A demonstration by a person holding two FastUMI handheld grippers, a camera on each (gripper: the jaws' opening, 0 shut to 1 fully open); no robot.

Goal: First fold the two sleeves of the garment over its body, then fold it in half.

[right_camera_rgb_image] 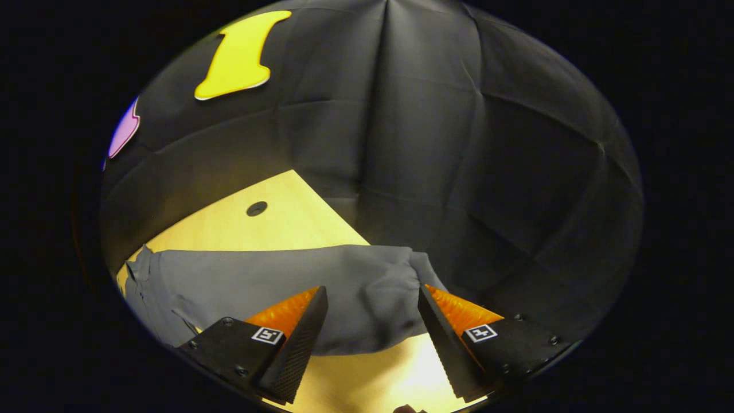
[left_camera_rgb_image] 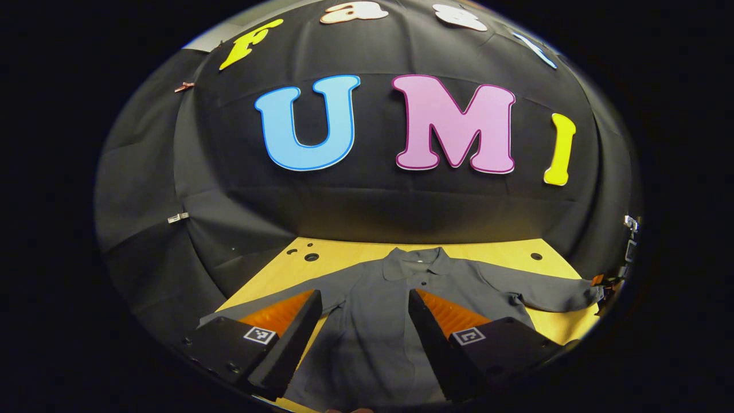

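Black cloth wall behind, yellow wooden surface (left_camera_rgb_image: pixel 504 252) below with a few round holes. Grey shirt (left_camera_rgb_image: pixel 373 321) laid flat on it, collar (left_camera_rgb_image: pixel 416 261) toward the wall, both sleeves out to the sides, nothing folded yet.

Left tool (left_camera_rgb_image: pixel 364 338) spread wide, holding nothing, hovering over the shirt body near the hem end, lined up with the placket. Left sleeve (left_camera_rgb_image: pixel 275 295) running off partly behind one finger.

Right tool (right_camera_rgb_image: pixel 373 338) also spread wide, holding nothing, poised just above the end of the right sleeve (right_camera_rgb_image: pixel 275 287). Cuff (right_camera_rgb_image: pixel 401 275) bunched and wrinkled, close to the surface edge by the wall cloth; same sleeve seen reaching far out to the side in the left gripper view (left_camera_rgb_image: pixel 550 295).

Step in hand, judged from the layout: first sleeve fold, most likely the right one.

To do it well:
- Lower onto the cuff end, one finger slid under the cloth, the other on top, pinching both layers of the sleeve and no body fabric.
- Grip the bunched part squarely; a corner pinch likely to twist the sleeve.
- Lift just clear of the surface, carry inward across the chest, lay the sleeve flat with the crease at the shoulder seam.
- Left tool best pressed lightly on the body to stop the shirt from sliding.
- Release only once the cuff lies flat.

Risk: thin limp cloth slipping out, or the whole shirt dragging along.
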